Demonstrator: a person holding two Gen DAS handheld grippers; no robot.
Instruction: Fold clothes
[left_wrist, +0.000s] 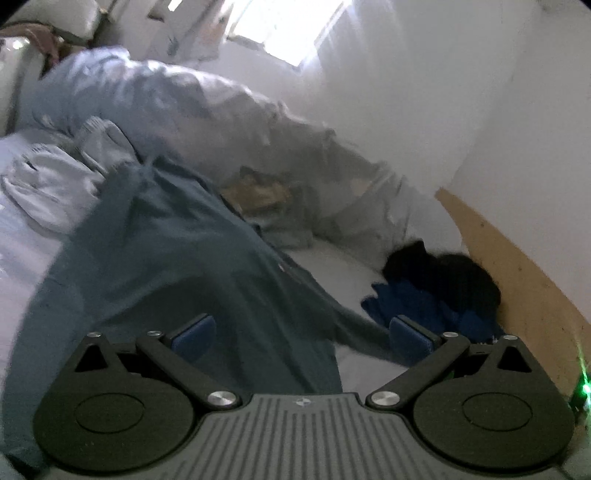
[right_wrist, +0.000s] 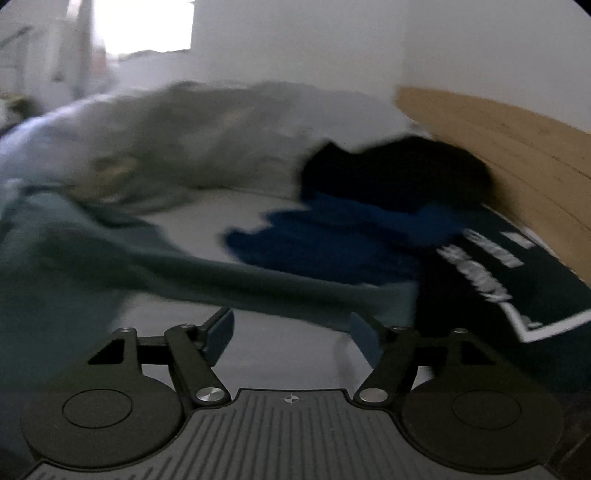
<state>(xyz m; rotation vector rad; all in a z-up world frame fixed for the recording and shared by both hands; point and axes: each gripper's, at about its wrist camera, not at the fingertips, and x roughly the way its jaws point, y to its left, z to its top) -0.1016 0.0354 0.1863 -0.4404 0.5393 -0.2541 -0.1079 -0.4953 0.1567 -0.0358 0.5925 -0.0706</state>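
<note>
A teal-grey long-sleeved garment (left_wrist: 166, 258) lies spread over the white bed sheet (left_wrist: 332, 262), one sleeve (left_wrist: 354, 325) stretching right. My left gripper (left_wrist: 301, 332) hovers open just above its lower part, blue pads wide apart, nothing between them. In the right wrist view the same garment (right_wrist: 74, 258) runs from the left, its sleeve (right_wrist: 295, 295) reaching toward the right gripper (right_wrist: 291, 332), which stands open over bare sheet with nothing held. Both views are motion-blurred.
A blue garment (right_wrist: 325, 243), a black one (right_wrist: 399, 173) and a dark printed shirt (right_wrist: 509, 280) lie by the wooden headboard (right_wrist: 517, 155). A grey duvet (left_wrist: 221, 118) is heaped along the far side, with pale clothes (left_wrist: 48, 184) at left.
</note>
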